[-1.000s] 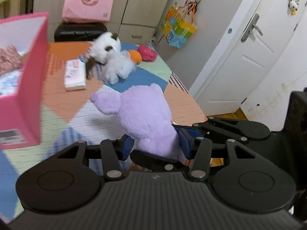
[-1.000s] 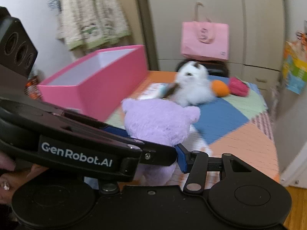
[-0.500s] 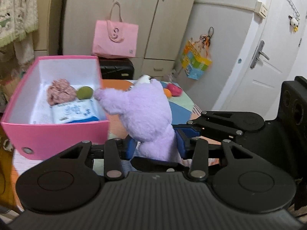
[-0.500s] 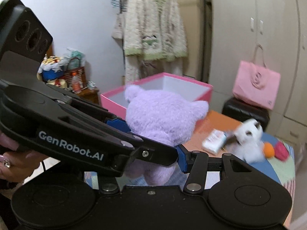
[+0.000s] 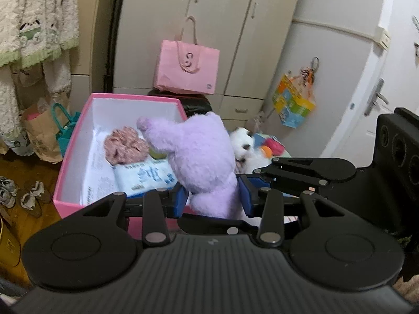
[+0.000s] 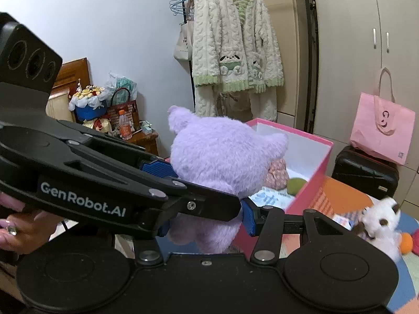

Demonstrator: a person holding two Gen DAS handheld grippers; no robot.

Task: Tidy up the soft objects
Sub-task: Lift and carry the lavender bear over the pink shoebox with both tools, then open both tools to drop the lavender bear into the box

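Note:
A purple plush toy (image 5: pixel 204 157) hangs in the air between both grippers, at the near right edge of the open pink box (image 5: pixel 131 96). My left gripper (image 5: pixel 213 198) is shut on its lower body, the blue pads pressing into the fur. My right gripper (image 6: pixel 207 222) grips the same plush toy (image 6: pixel 222 162) from the other side; its left pad is hidden behind the left gripper's arm. In the pink box (image 6: pixel 314 167) lie a pink flowered fabric bundle (image 5: pixel 125 145), a green ball (image 5: pixel 157 154) and a tissue pack (image 5: pixel 144 175).
A white plush (image 5: pixel 246 146), an orange ball (image 6: pixel 406 242) and a pink soft item (image 5: pixel 275 145) lie on the patchwork quilt (image 6: pixel 345 196) behind. A pink tote bag (image 5: pixel 187 68) sits on a black case. A fluffy robe (image 6: pixel 235 52) hangs at the wardrobe. Shoes and bags are on the floor at left.
Both grippers have lifted the purple plush off the quilt and swung it left to the pink box. The box's inside now shows right behind the plush.

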